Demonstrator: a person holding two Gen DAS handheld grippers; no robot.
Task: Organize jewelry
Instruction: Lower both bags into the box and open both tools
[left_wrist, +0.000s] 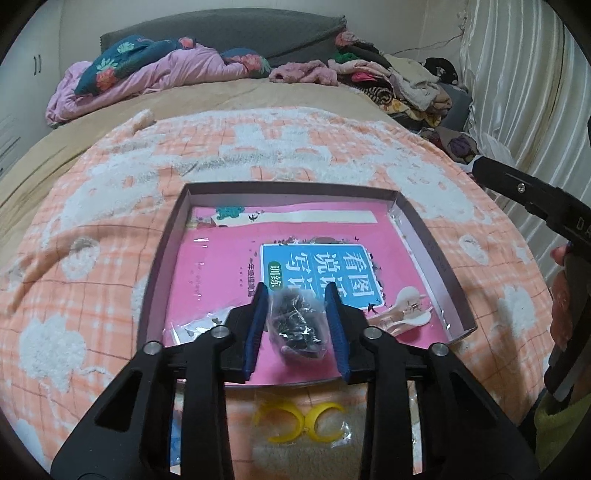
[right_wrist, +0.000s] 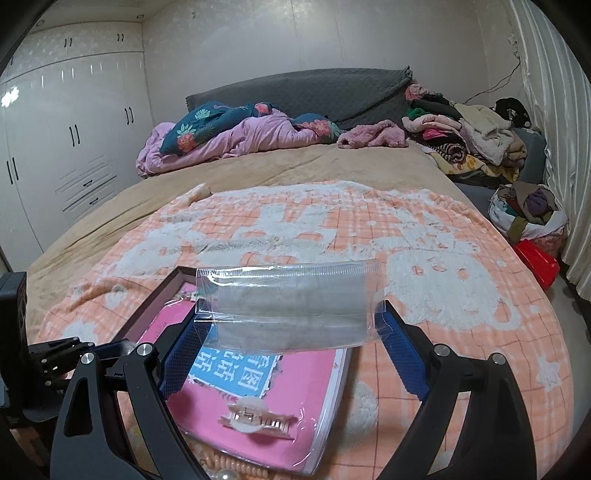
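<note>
My left gripper (left_wrist: 297, 295) has its blue pads on either side of a small clear bag of dark jewelry (left_wrist: 298, 324), holding it just over the pink book (left_wrist: 221, 273) inside the shallow box (left_wrist: 436, 254). A cream hair claw clip (left_wrist: 400, 312) lies in the box at the right; it also shows in the right wrist view (right_wrist: 258, 421). My right gripper (right_wrist: 290, 321) holds a clear plastic comb in a clear sleeve (right_wrist: 291, 306) crosswise between its wide-set fingers, above the box's edge (right_wrist: 155, 306).
A yellow plastic clip (left_wrist: 299, 421) lies on the orange checked blanket (left_wrist: 92, 258) in front of the box. A flat clear packet (left_wrist: 195, 326) lies in the box at the left. Peach beads (right_wrist: 229, 463) lie near the book. Bedding and clothes piles are at the bed's far end.
</note>
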